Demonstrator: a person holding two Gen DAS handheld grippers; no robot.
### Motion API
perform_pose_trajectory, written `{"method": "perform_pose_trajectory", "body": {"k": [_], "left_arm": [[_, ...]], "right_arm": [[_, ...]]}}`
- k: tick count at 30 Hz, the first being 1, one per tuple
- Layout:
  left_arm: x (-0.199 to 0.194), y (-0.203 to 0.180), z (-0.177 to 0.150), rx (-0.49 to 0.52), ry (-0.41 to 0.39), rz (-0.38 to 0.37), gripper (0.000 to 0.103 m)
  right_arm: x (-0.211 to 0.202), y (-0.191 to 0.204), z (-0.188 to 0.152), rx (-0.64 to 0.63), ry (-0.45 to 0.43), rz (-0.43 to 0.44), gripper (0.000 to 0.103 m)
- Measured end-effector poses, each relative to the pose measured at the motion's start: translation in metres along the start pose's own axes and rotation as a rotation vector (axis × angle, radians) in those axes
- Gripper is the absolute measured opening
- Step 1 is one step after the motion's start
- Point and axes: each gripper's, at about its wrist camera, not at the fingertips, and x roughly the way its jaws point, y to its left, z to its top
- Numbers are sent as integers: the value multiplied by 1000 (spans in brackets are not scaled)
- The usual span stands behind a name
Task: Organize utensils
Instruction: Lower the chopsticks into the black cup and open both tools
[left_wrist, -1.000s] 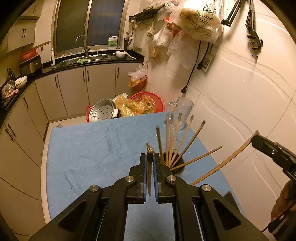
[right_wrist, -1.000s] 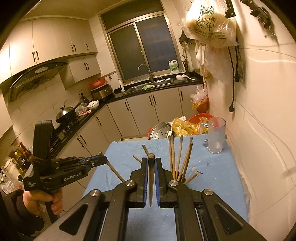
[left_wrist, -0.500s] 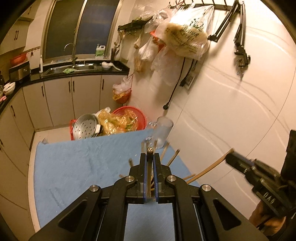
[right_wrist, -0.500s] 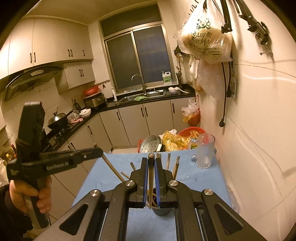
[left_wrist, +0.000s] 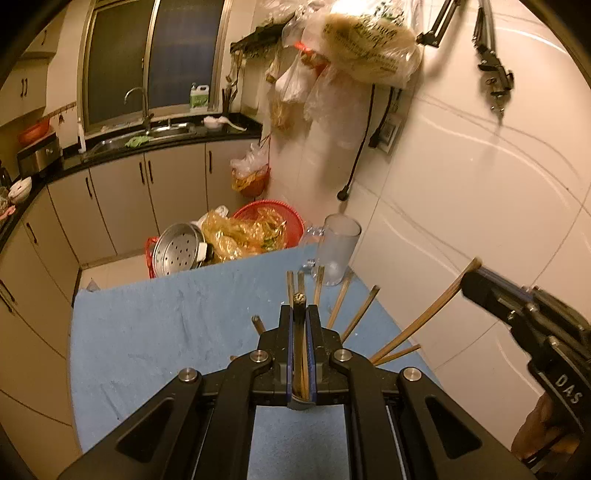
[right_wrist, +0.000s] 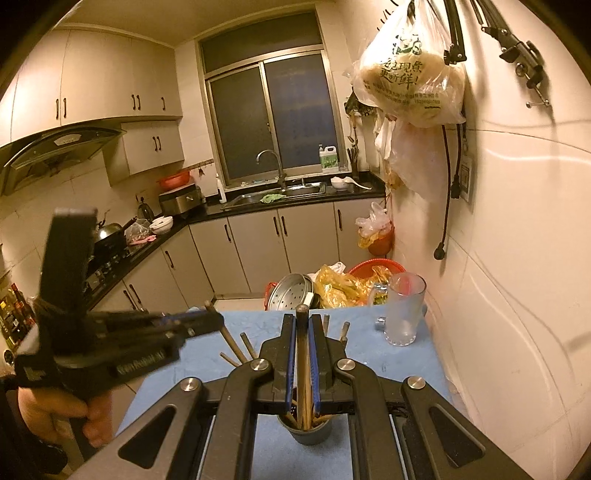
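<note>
My left gripper (left_wrist: 299, 309) is shut on a wooden chopstick (left_wrist: 298, 300) that runs down between its pads. My right gripper (right_wrist: 302, 318) is likewise shut on a chopstick (right_wrist: 303, 354), whose lower end reaches into a dark cup (right_wrist: 308, 435) holding several chopsticks. In the left wrist view that cup is hidden behind my fingers; only chopstick tips (left_wrist: 360, 308) fan out past them. The right gripper (left_wrist: 468, 281) enters there from the right with its long chopstick (left_wrist: 424, 321). The left gripper (right_wrist: 217, 320) shows at the left of the right wrist view, held by a hand.
A blue towel (left_wrist: 159, 325) covers the table. A glass mug (right_wrist: 403, 310) stands at the far right corner by the tiled wall. Beyond the table's far edge sit a metal steamer (left_wrist: 181, 253) and a red basket (left_wrist: 271, 221) with bags.
Both grippers have shifted over the cup: it slid behind the left fingers and now sits under the right ones. The two grippers have come closer together. Both stay shut on their chopsticks.
</note>
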Motion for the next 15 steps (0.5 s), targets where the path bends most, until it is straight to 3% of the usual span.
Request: {"method": "perform_pose_trajectory", "body": {"k": [4, 15], "left_arm": [[14, 4, -5, -22, 33, 10, 7], [46, 10, -29, -64, 120, 18, 7]], "right_arm": [[12, -1, -4, -20, 19, -8, 8], [56, -14, -49, 4, 178, -9, 8]]}}
